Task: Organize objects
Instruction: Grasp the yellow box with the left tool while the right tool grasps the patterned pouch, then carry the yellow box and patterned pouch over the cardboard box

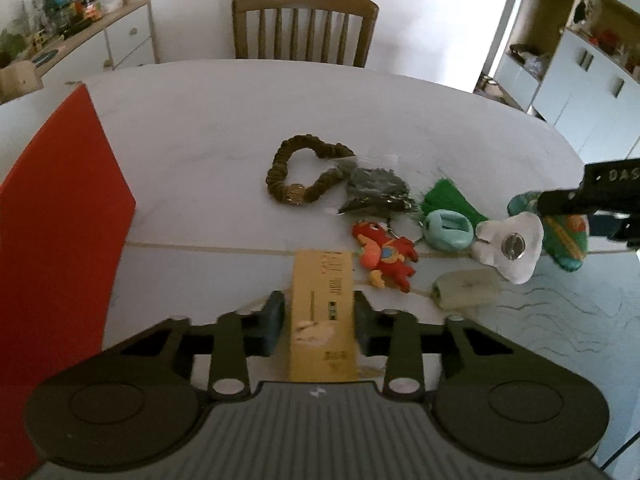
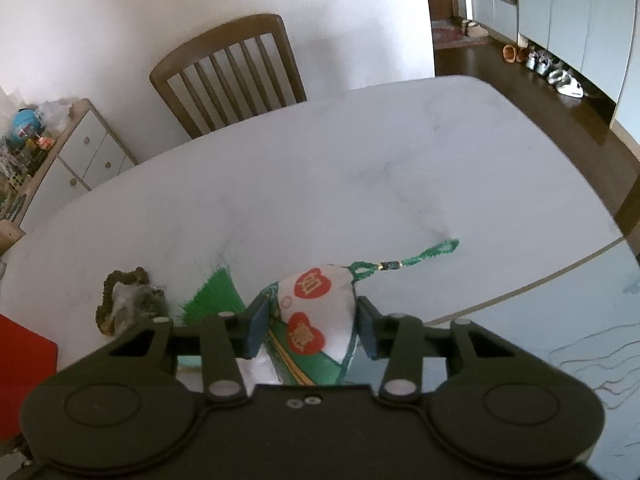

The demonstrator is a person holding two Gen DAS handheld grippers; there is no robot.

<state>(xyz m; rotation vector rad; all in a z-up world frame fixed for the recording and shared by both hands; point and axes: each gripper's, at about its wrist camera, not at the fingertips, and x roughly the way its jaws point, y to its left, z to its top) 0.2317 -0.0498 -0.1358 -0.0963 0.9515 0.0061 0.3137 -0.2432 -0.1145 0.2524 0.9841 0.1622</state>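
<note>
- Left gripper [image 1: 319, 322]: jaws nearly closed, one pad on each long side of the yellow box [image 1: 323, 316]. The box lies flat on the table [image 1: 200, 128], its long axis pointing away from the camera. Pads appear in contact with the box walls.
- Right gripper [image 2: 313, 330]: jaws partly closed around the embroidered sachet [image 2: 316, 320], a white and green fabric charm with two red apple-shaped patches. Both pads press its sides.
- Sachet cord [image 2: 420, 258]: a green braided loop with a small bead, running from the top of the sachet up and to the right across the table. Green tassel [image 2: 216, 294]: fanned out to the left of the sachet.
- Remaining items, left wrist view, in a loose cluster beyond the box: brown scrunchie [image 1: 304, 174]; dark packet [image 1: 376, 192] just right of it; red plush figure [image 1: 384, 254] next to the box's far right corner; teal ring-shaped item [image 1: 446, 230]; white guitar-shaped piece [image 1: 508, 246]; pale translucent case [image 1: 464, 290].
- Red box [image 1: 52, 232]: standing at the left edge of the table, well apart from the cluster.
- Wooden chair [image 1: 304, 26]: at the far side of the table.
</note>
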